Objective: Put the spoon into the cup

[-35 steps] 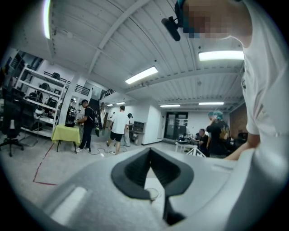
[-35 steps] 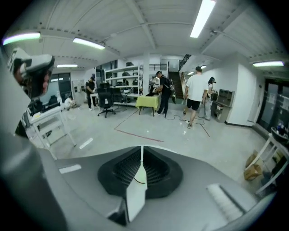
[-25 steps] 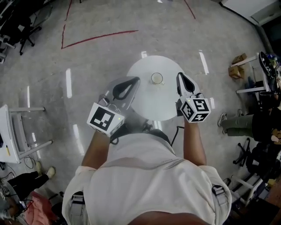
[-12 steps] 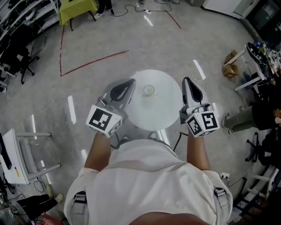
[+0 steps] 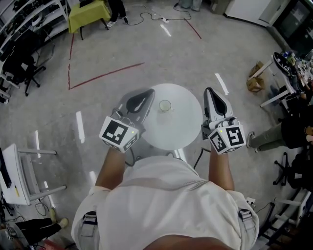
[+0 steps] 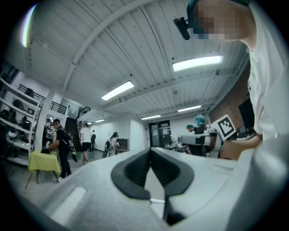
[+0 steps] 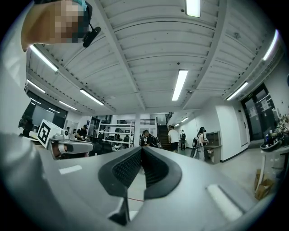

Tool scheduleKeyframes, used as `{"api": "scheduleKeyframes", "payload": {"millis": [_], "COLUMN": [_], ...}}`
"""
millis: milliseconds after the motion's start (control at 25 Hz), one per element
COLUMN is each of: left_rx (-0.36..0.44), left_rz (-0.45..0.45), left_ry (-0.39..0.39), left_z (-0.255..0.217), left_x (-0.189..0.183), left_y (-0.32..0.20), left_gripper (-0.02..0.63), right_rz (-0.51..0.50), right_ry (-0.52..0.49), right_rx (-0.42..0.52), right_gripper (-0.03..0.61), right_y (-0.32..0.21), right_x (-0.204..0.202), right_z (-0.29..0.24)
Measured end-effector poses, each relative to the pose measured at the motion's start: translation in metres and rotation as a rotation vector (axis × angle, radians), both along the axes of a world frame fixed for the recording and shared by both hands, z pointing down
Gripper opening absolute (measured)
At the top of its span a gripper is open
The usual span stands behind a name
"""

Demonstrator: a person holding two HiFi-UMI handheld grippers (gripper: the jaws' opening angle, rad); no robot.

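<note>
A small white cup [image 5: 165, 105] stands on the round white table [image 5: 178, 139], near its far side. No spoon shows in any view. My left gripper [image 5: 149, 93] hangs at the table's left edge, left of the cup, its jaws shut with nothing between them. My right gripper [image 5: 209, 91] hangs over the table's right edge, right of the cup, also shut and empty. In the left gripper view the jaws of the left gripper [image 6: 150, 150] meet at the tips and look out level across the room; the right gripper [image 7: 142, 149] does the same in its own view.
Grey floor with red tape lines [image 5: 105, 73] surrounds the table. A white desk [image 5: 19, 166] stands at left, a yellow-green table [image 5: 88, 12] far back left, a cardboard box [image 5: 254, 83] and a seated person [image 5: 279, 136] at right. Several people [image 7: 174, 137] stand across the room.
The head view has tilted up, so table and cup sit lower in the frame. The right gripper has moved outward from over the table to its right edge. Both grippers stay shut.
</note>
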State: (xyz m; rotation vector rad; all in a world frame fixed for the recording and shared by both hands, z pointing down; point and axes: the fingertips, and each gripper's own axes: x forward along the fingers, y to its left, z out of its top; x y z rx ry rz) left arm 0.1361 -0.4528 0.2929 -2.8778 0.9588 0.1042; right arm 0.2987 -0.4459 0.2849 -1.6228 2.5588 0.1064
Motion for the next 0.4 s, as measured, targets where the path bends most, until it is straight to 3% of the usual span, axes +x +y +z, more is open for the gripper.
{"api": "scheduleKeyframes", "payload": {"millis": [400], "left_rx": [0.011], "left_rz": [-0.028], "left_ry": [0.005], "left_z": [-0.0036], "left_x": [-0.0069], "left_y": [-0.0042], "left_gripper": [0.003], "right_rz": [-0.036], "right_ry": [0.011], "right_rx": [0.012], "right_gripper": [0.006], "right_y": [-0.006], "right_x": [-0.0079], "right_z": [-0.0042]}}
